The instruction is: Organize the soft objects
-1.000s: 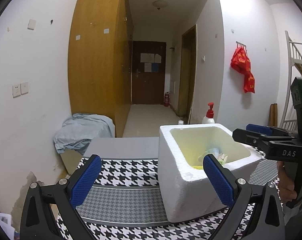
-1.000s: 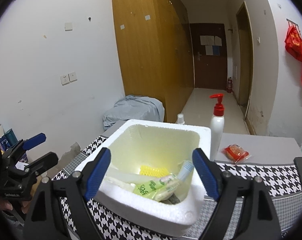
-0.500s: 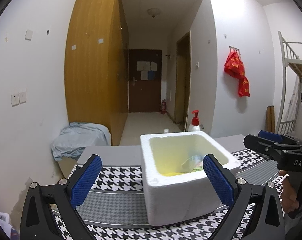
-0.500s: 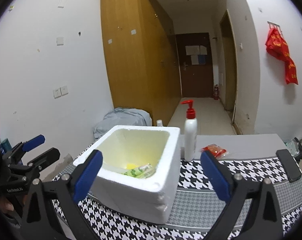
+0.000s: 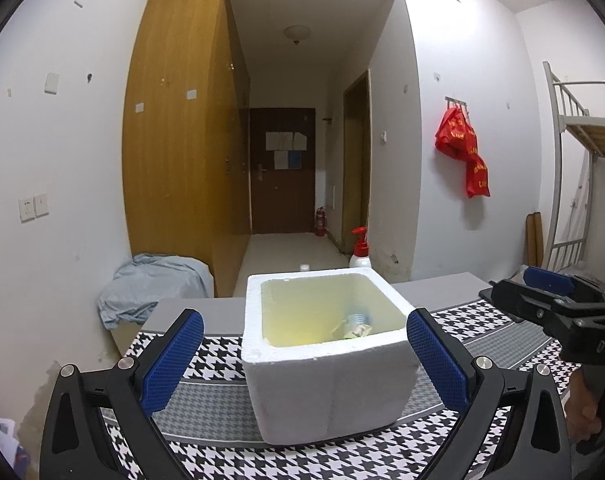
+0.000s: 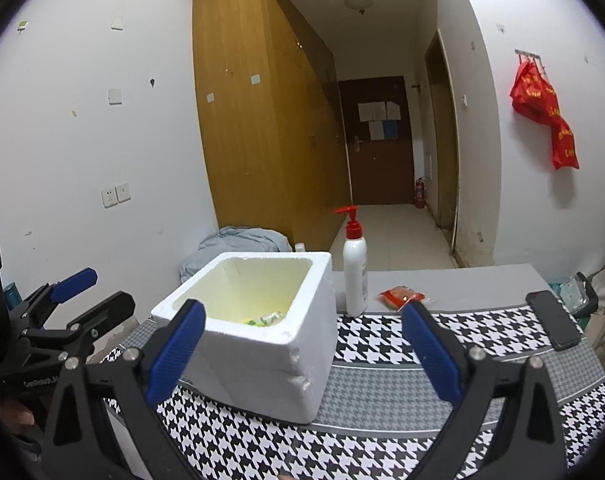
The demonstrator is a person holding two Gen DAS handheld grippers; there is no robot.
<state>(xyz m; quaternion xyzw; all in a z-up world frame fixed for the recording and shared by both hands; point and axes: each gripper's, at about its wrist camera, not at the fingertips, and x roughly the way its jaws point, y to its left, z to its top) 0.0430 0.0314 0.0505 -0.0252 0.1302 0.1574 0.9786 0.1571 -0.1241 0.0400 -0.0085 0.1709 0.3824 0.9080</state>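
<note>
table: covered by a black-and-white houndstooth cloth with grey bands; a plain grey strip runs along its far edge.
foam box: white, open-topped, sitting on the cloth roughly in the middle of the left wrist view and left of centre in the right wrist view; one near corner is chipped.
left gripper: released, blue pads spread wide with nothing between them; it sits back from the box, whose near wall shows in the gap between the fingers. from the right wrist view it is at the left edge.
right gripper: released as well, pads far apart and empty, set back from the box on its right-hand side; in the left wrist view it enters from the right edge.
pump bottle: white with a red pump, upright, just behind the box's far right corner.
phone: dark, flat on the cloth near the right edge.
soft objects: a few packets lie low inside the box, mostly hidden by its wall; green and yellow wrapping shows.
red packet: lies outside the box on the grey strip, just right of the bottle.
</note>
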